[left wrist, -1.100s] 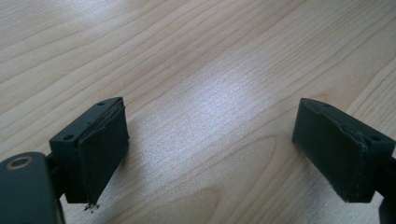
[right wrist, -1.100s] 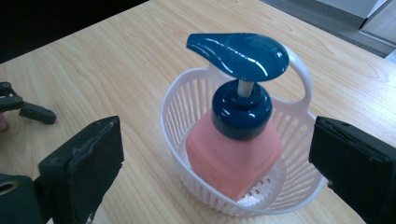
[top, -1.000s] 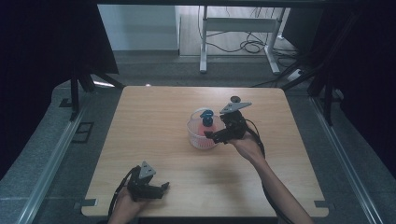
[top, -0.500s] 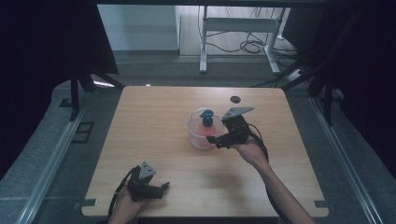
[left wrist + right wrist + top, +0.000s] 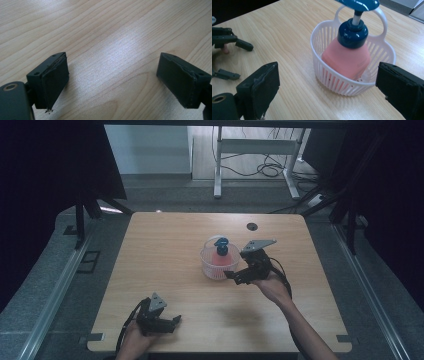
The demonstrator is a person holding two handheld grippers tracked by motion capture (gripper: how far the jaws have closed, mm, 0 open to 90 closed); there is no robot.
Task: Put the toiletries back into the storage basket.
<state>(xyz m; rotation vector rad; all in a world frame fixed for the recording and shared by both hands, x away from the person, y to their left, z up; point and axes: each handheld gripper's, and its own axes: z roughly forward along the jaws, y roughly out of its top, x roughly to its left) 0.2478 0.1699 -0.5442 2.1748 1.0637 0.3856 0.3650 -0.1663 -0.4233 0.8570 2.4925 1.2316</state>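
Over the pale wooden surface (image 5: 165, 250) we see our right gripper (image 5: 233, 276) drawn back toward us from the white slotted plastic basket (image 5: 329, 75), jaws wide apart and empty. The pink pump bottle with its blue top (image 5: 348, 53) stands inside the basket, just ahead of those jaws, so we judge the placing done. Our left gripper (image 5: 172, 321) rests open, well apart. We read no label or writing.

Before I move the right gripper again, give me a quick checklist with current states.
1. Right gripper open: ok.
2. Nothing between its jaws: ok.
3. Pump bottle upright inside basket: ok.
4. Basket flat on table: ok.
5. Left gripper open, empty, well away from basket: ok.
6. Basket handle free to grab: cannot tell, the pump head partly hides it.
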